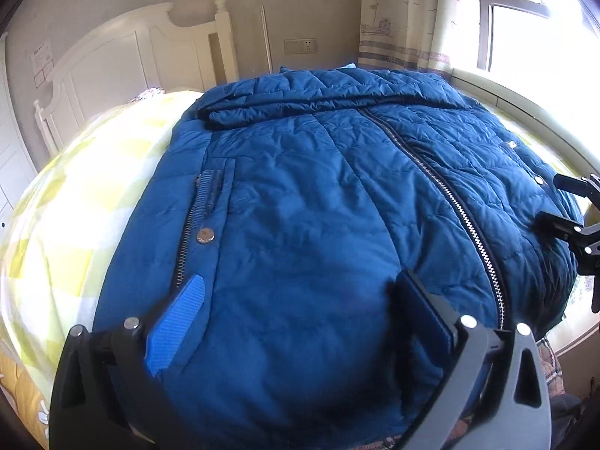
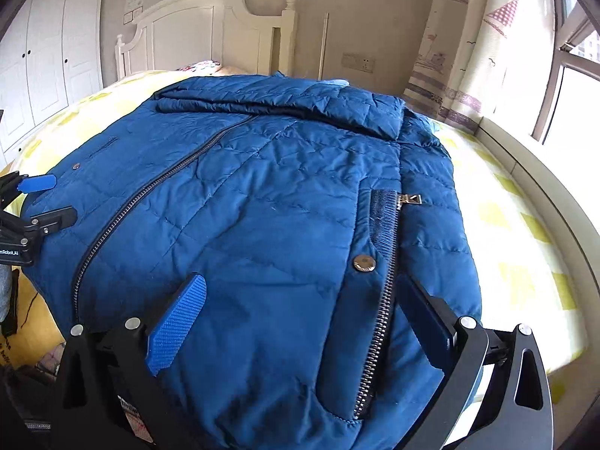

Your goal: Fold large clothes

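Left wrist: jacket [image 1: 300, 206] between spread left tongs [image 1: 296, 300]

Jacket [image 1: 307, 202] on bed [image 1: 93, 187]

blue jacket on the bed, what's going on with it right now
A person is folding a dark blue quilted zip-up jacket spread front side up on a bed with a yellow-and-white checked sheet. They hold a two-finger tool in each hand. The left tool and the right tool are both open at the jacket's near hem, not gripping yet. A sleeve already lies folded across the chest near the collar.
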Available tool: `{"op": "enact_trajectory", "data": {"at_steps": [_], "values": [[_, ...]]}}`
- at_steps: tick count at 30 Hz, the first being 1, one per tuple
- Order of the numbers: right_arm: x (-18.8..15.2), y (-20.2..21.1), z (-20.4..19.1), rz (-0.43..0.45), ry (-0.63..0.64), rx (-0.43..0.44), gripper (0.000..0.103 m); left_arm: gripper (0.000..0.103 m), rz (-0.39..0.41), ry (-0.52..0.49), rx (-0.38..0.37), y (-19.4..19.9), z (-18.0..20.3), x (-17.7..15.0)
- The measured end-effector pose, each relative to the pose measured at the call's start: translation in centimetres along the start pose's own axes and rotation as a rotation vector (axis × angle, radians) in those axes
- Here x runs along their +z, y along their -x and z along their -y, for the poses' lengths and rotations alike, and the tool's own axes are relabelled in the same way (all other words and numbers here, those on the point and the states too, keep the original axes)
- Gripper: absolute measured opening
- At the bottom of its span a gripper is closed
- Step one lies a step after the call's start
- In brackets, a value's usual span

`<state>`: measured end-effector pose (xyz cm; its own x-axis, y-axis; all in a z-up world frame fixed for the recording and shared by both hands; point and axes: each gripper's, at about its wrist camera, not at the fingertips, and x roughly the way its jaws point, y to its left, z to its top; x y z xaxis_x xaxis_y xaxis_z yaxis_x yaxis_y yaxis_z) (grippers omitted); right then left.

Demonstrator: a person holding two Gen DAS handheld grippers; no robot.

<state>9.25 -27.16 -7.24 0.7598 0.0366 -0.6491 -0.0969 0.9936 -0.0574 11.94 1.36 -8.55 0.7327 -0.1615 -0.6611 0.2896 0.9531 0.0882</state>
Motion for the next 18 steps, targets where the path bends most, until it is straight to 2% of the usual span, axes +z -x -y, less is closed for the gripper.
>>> {"op": "enact_trajectory", "data": {"at_steps": [2, 4, 5, 6, 7, 9, 11, 13, 18], "values": [[-1.3, 1.6, 2.8, 0.031, -0.073, -0.002, 0.097, 0.101, 0.024, 0.02, 0.026, 1.4, -1.7, -1.1], [-3.6, 2.6, 6.0, 0.015, -0.163, -0.024, 0.097, 0.101, 0.014, 0.056, 0.084, 2.0, -3.8, -2.5], [-4.9, 3.0, 7.5, 0.012, -0.216, -0.018, 0.097, 0.101, 0.014, 0.091, 0.093, 2.4, -5.2, -3.3], [-6.4, 3.8, 8.8, 0.044, -0.259, 0.03, 0.097, 0.101, 0.014, 0.134, 0.089, 2.8, -6.6, -4.0], [-7.7, 4.5, 9.7, 0.07, -0.289, 0.083, 0.097, 0.101, 0.017, 0.183, 0.062, 3.2, -8.1, -4.8], [-10.2, 4.4, 10.8, 0.035, -0.341, 0.155, 0.097, 0.1, 0.036, 0.274, -0.026, 4.0, -10.5, -6.4], [-12.2, 3.9, 10.9, 0.028, -0.337, 0.211, 0.097, 0.1, 0.044, 0.329, -0.106, 4.5, -11.9, -8.1], [-13.8, 3.1, 11.4, 0.051, -0.387, 0.316, 0.097, 0.1, 0.043, 0.342, -0.187, 4.3, -12.4, -9.6], [-15.7, -0.2, 13.2, 0.1, -0.461, 0.531, 0.097, 0.1, 0.007, 0.355, -0.297, 1.7, -12.5, -12.1]]}}
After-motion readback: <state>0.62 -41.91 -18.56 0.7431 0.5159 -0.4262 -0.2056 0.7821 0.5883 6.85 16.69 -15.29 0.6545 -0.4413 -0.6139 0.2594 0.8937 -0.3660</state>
